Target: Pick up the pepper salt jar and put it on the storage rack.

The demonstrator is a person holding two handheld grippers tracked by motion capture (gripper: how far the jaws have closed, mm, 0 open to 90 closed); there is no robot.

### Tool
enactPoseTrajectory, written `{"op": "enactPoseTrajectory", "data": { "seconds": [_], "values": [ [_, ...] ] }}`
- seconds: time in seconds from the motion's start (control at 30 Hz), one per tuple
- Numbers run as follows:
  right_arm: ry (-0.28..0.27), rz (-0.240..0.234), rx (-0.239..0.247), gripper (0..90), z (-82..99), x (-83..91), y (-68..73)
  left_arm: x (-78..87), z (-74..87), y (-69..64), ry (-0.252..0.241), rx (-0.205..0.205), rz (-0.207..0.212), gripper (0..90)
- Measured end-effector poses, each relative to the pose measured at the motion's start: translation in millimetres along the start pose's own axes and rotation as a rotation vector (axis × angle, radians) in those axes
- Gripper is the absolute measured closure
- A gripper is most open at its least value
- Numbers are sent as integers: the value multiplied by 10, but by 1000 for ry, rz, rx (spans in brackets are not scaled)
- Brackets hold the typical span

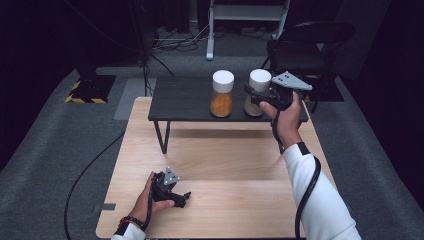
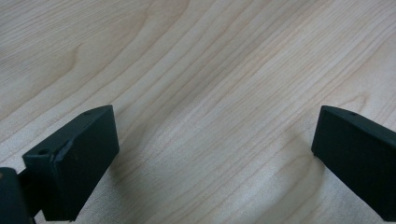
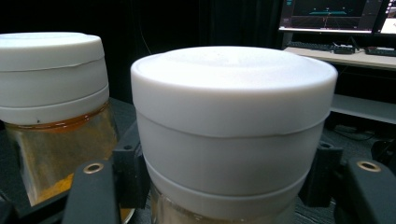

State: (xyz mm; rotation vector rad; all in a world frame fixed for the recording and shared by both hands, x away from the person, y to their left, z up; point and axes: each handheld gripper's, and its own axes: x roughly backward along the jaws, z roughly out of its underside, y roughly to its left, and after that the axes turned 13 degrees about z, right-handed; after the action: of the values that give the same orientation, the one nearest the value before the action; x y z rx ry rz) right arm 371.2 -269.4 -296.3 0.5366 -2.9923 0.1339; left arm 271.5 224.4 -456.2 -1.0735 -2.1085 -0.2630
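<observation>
High view — orange-powder jar beside pale-filled jar.

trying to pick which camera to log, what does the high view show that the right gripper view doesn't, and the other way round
The high view has the light wooden table, the black shelf standing on it, the left gripper resting low on the table, the person's hands and white sleeve, and a folding chair behind. The right gripper view has a desk with monitors in the background, and a close look at its jaws on either side of the nearer jar just below the lid. Both show the orange-filled jar and the pale-filled jar, each white-lidded.
</observation>
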Motion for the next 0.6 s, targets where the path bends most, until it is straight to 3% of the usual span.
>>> {"op": "enactPoseTrajectory", "data": {
  "seconds": [0.43,0.6],
  "values": [
    [22,-12,17,329,-32,0,-59,0,-1,0,1,0,0,6],
    [41,-10,27,251,-56,-5,-74,1,-1,0,1,-2,-1,7]
  ]
}}
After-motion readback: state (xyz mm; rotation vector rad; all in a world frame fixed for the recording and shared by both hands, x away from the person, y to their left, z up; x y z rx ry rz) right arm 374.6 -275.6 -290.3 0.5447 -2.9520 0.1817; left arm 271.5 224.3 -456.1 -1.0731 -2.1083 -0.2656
